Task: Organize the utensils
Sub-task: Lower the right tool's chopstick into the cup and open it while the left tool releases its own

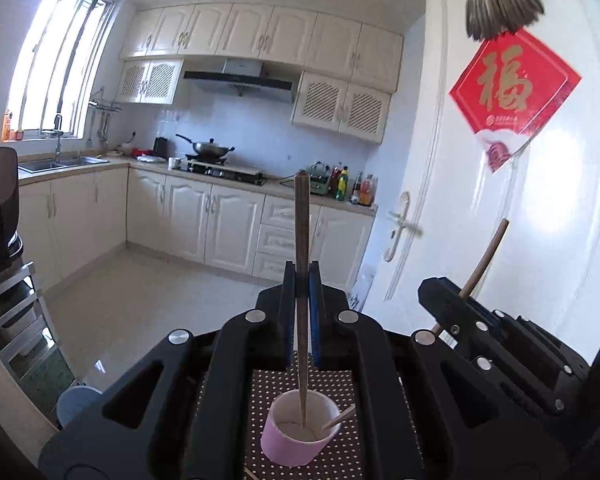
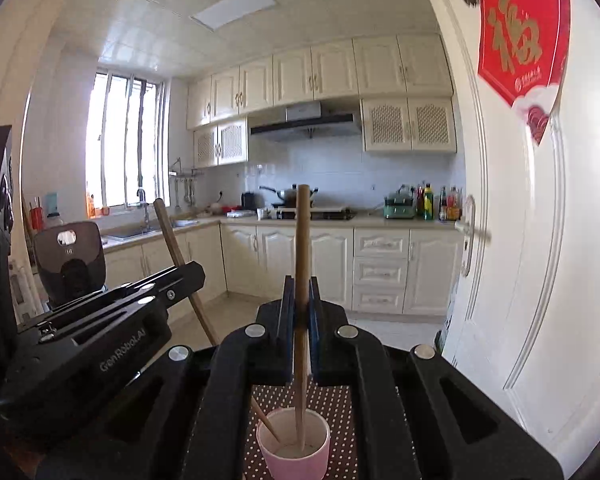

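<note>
I've got a chopstick in each gripper, both standing upright over the pink cup (image 1: 298, 428). Left gripper (image 1: 301, 276) is clamped on the darker, brown-grained chopstick (image 1: 301, 240); its blue-lined jaws are pressed tight on the shaft, and the tapered tip is down inside the cup, at or near the pale bottom. Right gripper (image 2: 301, 290) is pinched on the lighter, tan chopstick (image 2: 302, 248), a round blunt end up top, its lower end also dipped into the same pink cup (image 2: 294, 442). The cup is a short paper one, pink outside, white inside, sitting on a brown mat with white dots (image 1: 342, 384).

From the left wrist I see the right gripper's (image 1: 440, 288) body off to my right with its stick leaning out of it, and only a short slanted tip of that stick (image 1: 340, 416) poking over the cup's rim. From the right wrist it flips: the left gripper (image 2: 188, 276) sits to the left, lettering readable on its housing, its chopstick (image 2: 180, 256) slanting down into the cup. Only the right wrist shows the ceiling light panel (image 2: 234, 7); the left wrist shows the door's red paper square (image 1: 514, 88) whole
</note>
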`<state>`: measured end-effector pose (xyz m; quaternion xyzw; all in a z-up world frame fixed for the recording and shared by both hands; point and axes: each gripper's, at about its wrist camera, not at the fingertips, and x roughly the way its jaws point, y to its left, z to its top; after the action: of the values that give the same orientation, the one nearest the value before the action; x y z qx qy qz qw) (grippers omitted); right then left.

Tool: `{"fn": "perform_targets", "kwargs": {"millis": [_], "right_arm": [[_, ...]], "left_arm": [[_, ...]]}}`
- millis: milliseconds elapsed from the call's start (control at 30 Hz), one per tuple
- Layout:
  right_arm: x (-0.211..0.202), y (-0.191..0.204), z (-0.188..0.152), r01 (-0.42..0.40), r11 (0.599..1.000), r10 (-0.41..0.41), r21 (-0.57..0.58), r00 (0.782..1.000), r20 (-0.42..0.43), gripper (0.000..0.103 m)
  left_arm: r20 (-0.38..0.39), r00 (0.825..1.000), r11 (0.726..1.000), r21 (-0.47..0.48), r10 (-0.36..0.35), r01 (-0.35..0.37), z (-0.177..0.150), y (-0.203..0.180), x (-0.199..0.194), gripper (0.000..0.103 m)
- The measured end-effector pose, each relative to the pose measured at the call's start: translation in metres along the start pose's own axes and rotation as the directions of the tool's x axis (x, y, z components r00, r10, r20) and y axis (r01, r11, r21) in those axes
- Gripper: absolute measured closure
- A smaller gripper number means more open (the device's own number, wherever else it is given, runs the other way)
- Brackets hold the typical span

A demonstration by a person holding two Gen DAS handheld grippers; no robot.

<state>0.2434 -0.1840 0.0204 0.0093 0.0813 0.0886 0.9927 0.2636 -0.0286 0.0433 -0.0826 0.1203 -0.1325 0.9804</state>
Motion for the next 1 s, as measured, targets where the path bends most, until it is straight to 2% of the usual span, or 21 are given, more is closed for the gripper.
{"fn": "perform_targets", "kwargs": {"millis": [300, 533, 600, 633, 667, 700, 733, 933, 1000], "right_arm": [[0.017, -0.012, -0.027, -0.022, 0.998, 0.027, 0.051, 0.995, -0.093, 0.098], [0.023, -0.014, -0.042, -0.013, 0.996, 0.027, 0.089, 0.988, -0.154, 0.098], [0.022, -0.014, -0.043, -0.012, 0.996, 0.027, 0.092, 0.986, -0.166, 0.098], [0.021, -0.014, -0.044, -0.014, 0.995, 0.031, 0.098, 0.985, -0.173, 0.098], [0.022, -0.016, -0.043, -0.015, 0.995, 0.033, 0.102, 0.984, -0.176, 0.098], [0.021, -0.017, -0.043, -0.016, 0.994, 0.035, 0.106, 0.982, -0.183, 0.097], [0.021, -0.018, -0.042, -0.012, 0.994, 0.033, 0.112, 0.981, -0.190, 0.096], [0.012, -0.023, -0.038, -0.021, 0.990, 0.049, 0.140, 0.978, -0.203, 0.095], [0.009, -0.023, -0.037, -0.023, 0.989, 0.053, 0.148, 0.977, -0.206, 0.091]], "left_arm": [[-0.116, 0.993, 1.000, 0.016, -0.005, 0.007, -0.032, 0.005, 0.031, 0.096], [-0.164, 0.986, 0.999, 0.049, 0.007, 0.001, -0.047, 0.003, 0.031, 0.095], [-0.185, 0.983, 0.999, 0.046, 0.004, 0.005, -0.048, 0.003, 0.032, 0.090], [-0.192, 0.981, 0.999, 0.043, 0.003, 0.005, -0.048, 0.004, 0.031, 0.078], [-0.188, 0.982, 0.999, 0.039, 0.006, 0.002, -0.048, 0.004, 0.029, 0.059], [-0.181, 0.983, 0.999, 0.038, 0.013, -0.007, -0.048, 0.005, 0.027, 0.050], [-0.168, 0.985, 0.999, 0.035, 0.029, -0.024, -0.048, 0.006, 0.025, 0.045], [-0.183, 0.983, 0.999, 0.031, 0.031, -0.026, -0.047, 0.009, 0.014, 0.045], [-0.186, 0.982, 0.999, 0.040, 0.036, -0.029, -0.046, 0.008, 0.009, 0.043]]}}
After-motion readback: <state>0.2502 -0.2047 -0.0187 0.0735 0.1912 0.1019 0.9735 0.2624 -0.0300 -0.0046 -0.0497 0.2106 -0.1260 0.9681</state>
